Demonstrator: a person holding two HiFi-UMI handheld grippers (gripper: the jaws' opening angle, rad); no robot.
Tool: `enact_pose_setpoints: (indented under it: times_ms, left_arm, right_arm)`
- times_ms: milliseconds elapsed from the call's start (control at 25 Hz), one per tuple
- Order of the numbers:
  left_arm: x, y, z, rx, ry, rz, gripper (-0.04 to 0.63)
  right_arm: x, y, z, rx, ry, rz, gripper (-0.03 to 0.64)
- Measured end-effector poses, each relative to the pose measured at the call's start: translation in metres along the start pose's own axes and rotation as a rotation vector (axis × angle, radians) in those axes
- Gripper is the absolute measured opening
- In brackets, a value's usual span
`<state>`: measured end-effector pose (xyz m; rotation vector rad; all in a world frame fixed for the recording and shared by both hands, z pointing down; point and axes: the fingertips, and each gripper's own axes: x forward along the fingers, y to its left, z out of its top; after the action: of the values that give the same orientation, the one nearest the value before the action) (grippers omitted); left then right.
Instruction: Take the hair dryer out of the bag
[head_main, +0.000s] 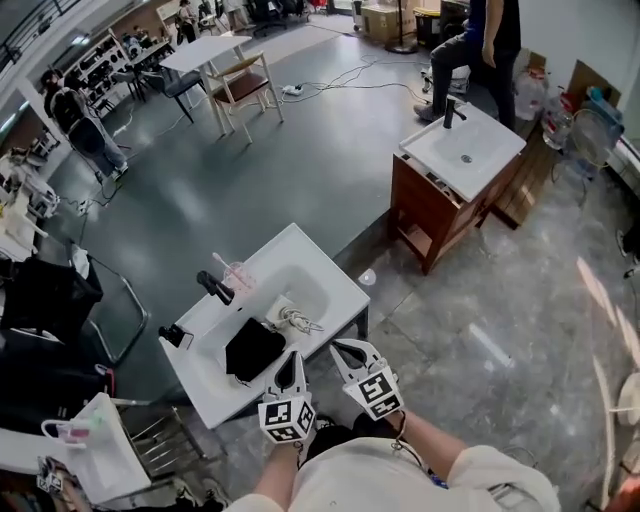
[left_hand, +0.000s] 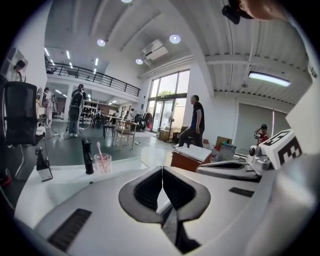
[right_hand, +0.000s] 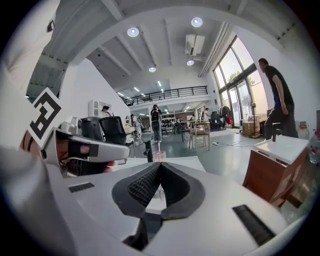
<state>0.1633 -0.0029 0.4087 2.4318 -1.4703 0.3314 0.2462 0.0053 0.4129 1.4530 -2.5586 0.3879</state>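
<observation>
head view: black bag (head_main: 253, 347) is seen lying on the counter (head_main: 210, 385); left gripper (head_main: 291, 358) and right gripper (head_main: 346, 350) are held by the counter's near edge | left gripper view: jaws are pressed together, nothing held | right gripper view: jaws are closed, empty

Black bag (head_main: 253, 348), soft and crumpled, lies flat on the white surface (head_main: 215, 385) in the lower centre-left of the head view, just beside the basin (head_main: 305, 285); whether it's open, can't tell; hair dryer not discernible.
</observation>
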Motion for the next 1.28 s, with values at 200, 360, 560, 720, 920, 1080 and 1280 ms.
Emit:
enact_pose_setpoints:
  times_ms: [200,360,560,720,920,1080,1280]
  left_arm:
    - [-0.028,0.03,0.051,0.033,-0.114,0.029,0.02]
    - [-0.05,0.049,0.087,0.004,-0.2,0.031,0.02]
    - [-0.067,0.053,0.119,0.056,-0.269,0.044,0.02]
    - [-0.07,0.056,0.129,0.125,-0.287,0.063,0.02]
    - [-0.075,0.062,0.126,0.096,-0.287,0.058,0.02]
    - [-0.076,0.061,0.129,0.111,-0.291,0.06,0.02]
    - [-0.08,0.056,0.125,0.133,-0.289,0.064,0.02]
  right_arm:
    - [-0.003,0.02,0.054,-0.075,-0.091,-0.069,-0.003]
    - [-0.002,0.039,0.101,-0.137,-0.178,-0.069,-0.003]
    - [-0.01,0.052,0.139,-0.23,-0.275,-0.088,-0.003]
    - [-0.022,0.044,0.153,-0.229,-0.289,-0.134,-0.003]
    - [-0.022,0.035,0.143,-0.221,-0.259,-0.164,-0.003]
    - [-0.019,0.035,0.145,-0.221,-0.26,-0.163,-0.003]
    - [-0.018,0.039,0.14,-0.24,-0.268,-0.156,-0.003]
